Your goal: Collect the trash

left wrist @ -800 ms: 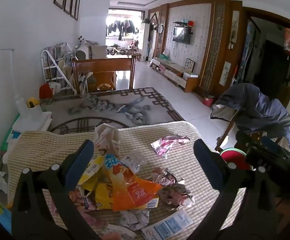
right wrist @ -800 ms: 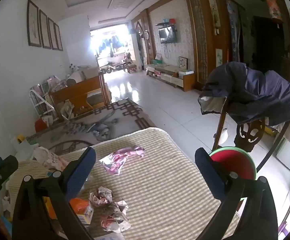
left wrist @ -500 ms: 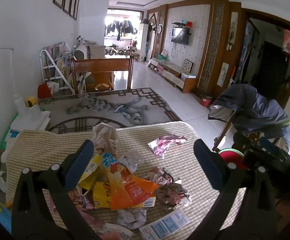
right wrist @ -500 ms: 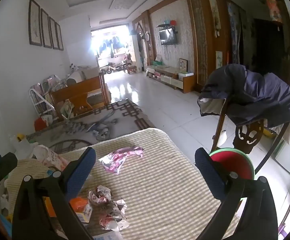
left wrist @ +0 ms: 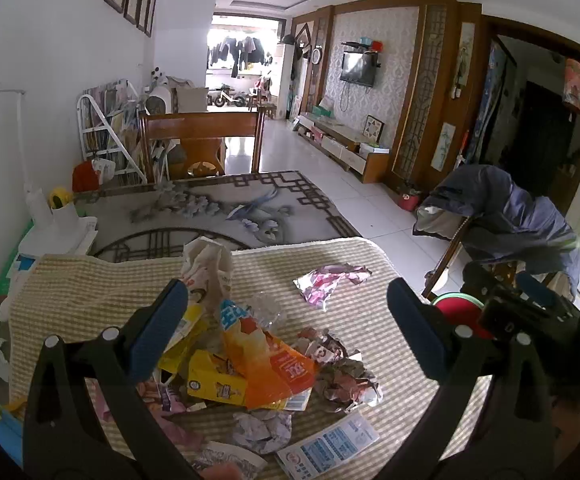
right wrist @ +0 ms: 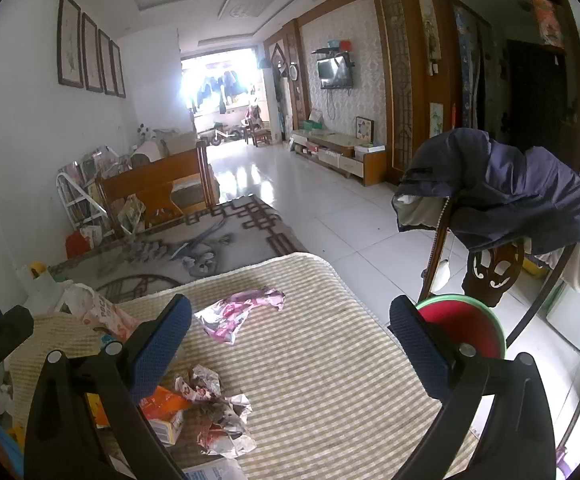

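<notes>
Both of mine spread wide, nothing between the fingers: left hand-held gripper hangs over the trash pile, right hand-held gripper over the barer half of the tabletop, which has a striped cloth cover. Both tilt down toward the surface, I'd say to line up a pick. Trash is mostly heaped at the near left: orange wrapper on top of a yellow packet, crumpled foil wads touching its right side, white-blue label at the near edge, a white crumpled bag standing behind the heap. One pink foil wrapper lies apart, further out toward the far edge, roughly between my right fingers in that view. Red basin with green rim sits off the right edge of the tabletop, below it, beside a chair draped with a dark jacket; likely the drop spot, hence the right side is kept free. Nothing collected yet by my read. Left takes the pile, right the stray pink one, seems the sensible split.
</notes>
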